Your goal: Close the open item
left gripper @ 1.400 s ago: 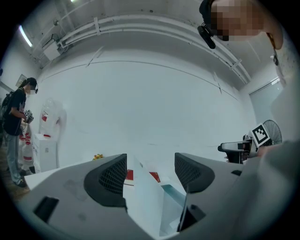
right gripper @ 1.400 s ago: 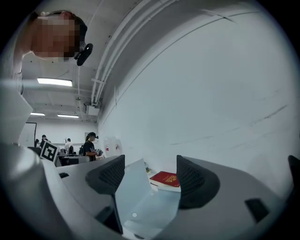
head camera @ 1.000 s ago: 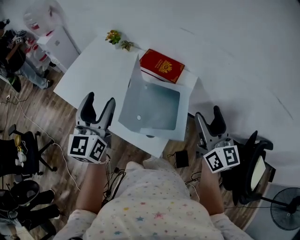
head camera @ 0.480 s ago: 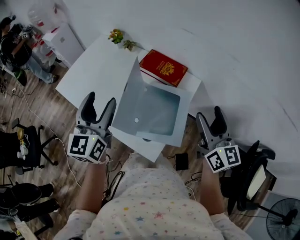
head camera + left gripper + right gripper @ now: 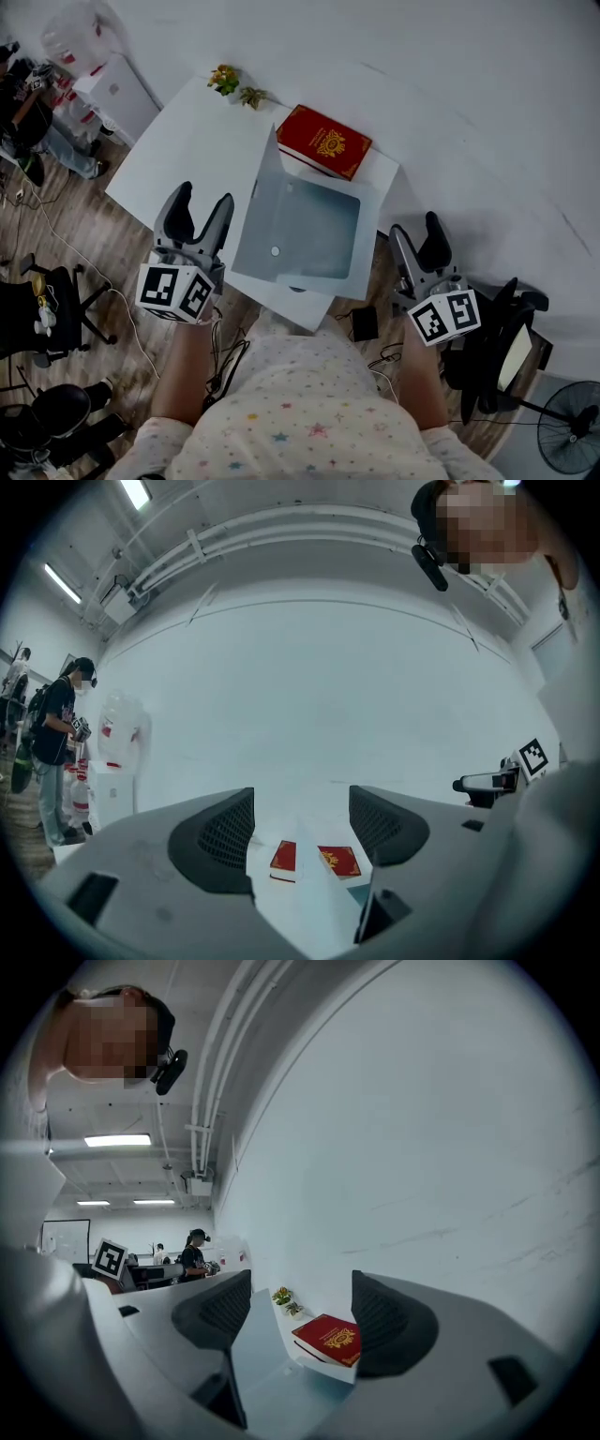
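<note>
White table point(image 5: 186, 152) fills the middle of the head view, but most of its near edge is covered by the open white box point(image 5: 319, 230) sitting there. The box's lid point(image 5: 255, 202) stands up along its left side, and the inside is pale blue. Something dark pokes out under the box's near edge, can't tell what it is tbh.

The water dispenser point(image 5: 111, 86) past the table's left edge is partly cropped.

The left gripper point(image 5: 202, 197) hangs by the near-left edge and the right gripper point(image 5: 414, 228) off the right corner. Both have jaws wide apart with nothing between them, and neither touches the box.

The red book point(image 5: 323, 141) lies at the far edge, just beyond the box. In the left gripper view the raised lid cuts across it. It has a gold emblem on the cover, and any lettering is too small to read.

Little plants point(image 5: 225, 77) sit at the far-left corner.
</note>
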`<action>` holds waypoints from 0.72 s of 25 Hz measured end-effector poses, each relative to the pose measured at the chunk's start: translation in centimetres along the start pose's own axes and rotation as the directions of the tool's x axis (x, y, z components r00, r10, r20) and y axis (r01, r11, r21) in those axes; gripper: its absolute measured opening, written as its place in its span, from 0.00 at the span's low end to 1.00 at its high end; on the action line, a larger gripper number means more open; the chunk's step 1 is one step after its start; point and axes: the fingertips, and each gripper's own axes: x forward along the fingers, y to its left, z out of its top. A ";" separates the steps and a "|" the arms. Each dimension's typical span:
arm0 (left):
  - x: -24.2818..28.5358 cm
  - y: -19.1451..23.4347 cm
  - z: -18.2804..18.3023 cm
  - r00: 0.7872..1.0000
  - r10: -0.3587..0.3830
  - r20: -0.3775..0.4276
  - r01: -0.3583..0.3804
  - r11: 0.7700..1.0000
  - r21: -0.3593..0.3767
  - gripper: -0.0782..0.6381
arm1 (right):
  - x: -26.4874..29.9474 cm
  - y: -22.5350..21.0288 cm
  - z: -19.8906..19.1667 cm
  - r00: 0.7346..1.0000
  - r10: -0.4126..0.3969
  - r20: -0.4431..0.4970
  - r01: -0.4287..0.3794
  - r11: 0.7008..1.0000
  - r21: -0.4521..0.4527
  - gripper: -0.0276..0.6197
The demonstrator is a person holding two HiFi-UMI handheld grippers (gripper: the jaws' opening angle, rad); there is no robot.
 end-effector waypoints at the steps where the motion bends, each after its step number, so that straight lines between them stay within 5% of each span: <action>1: 0.1 0.4 0.0 1.000 0.001 -0.003 -0.001 1.000 0.010 0.52 | 0.3 0.3 0.0 1.000 -0.002 0.001 0.002 1.000 0.001 0.54; 18: 1.6 1.1 -1.2 0.997 -0.063 -0.034 0.062 0.998 -0.009 0.52 | 5.1 2.2 -0.8 0.999 0.031 -0.030 -0.032 0.999 -0.007 0.53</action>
